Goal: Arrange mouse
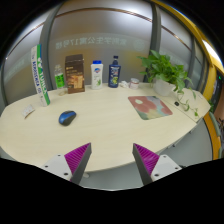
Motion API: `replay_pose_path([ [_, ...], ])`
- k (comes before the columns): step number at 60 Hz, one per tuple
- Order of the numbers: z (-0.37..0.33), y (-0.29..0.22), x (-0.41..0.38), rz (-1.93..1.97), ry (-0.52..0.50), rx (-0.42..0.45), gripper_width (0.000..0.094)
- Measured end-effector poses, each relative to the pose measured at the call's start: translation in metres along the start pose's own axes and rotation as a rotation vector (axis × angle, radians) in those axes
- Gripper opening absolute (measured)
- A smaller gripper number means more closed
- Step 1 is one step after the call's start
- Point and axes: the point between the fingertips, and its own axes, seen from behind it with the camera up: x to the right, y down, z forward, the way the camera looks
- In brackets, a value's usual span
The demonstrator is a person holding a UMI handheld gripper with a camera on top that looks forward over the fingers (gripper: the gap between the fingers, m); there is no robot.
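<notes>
One camera rides the gripper, looking forward and slightly down. The surface [110, 125] lies near ahead, toward 12 o'clock, wall beyond.

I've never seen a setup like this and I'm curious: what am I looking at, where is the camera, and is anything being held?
This is one wide-angle picture from a camera riding on a hand-held two-finger gripper, carried by a person. The two fingers with purple pads point forward; they stand open and hold nothing. Beyond them lies a pale curved wooden table. On it: a dark blue computer mouse, a rectangular patterned mouse pad, a row of bottles and cartons at the back, and a leafy green potted plant.
</notes>
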Motion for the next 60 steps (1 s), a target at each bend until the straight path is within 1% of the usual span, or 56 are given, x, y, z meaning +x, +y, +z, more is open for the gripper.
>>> replay_pose_path([
  [7,0.020,0.008,-0.077,0.003,-0.091,-0.014,0.0853],
  [14,0.045,-0.005,-0.142,-0.001,-0.182,0.005,0.0852],
  [24,0.094,-0.024,-0.195,-0.047,-0.237,0.002,0.0855],
  [38,0.149,-0.044,-0.224,-0.039,-0.279,-0.048,0.0848],
  [52,0.177,-0.063,-0.236,-0.085,-0.296,-0.053,0.0833],
  [56,0.183,-0.066,-0.237,-0.107,-0.289,-0.050,0.0790],
  [60,0.188,-0.068,-0.233,-0.131,-0.273,-0.050,0.0700],
])
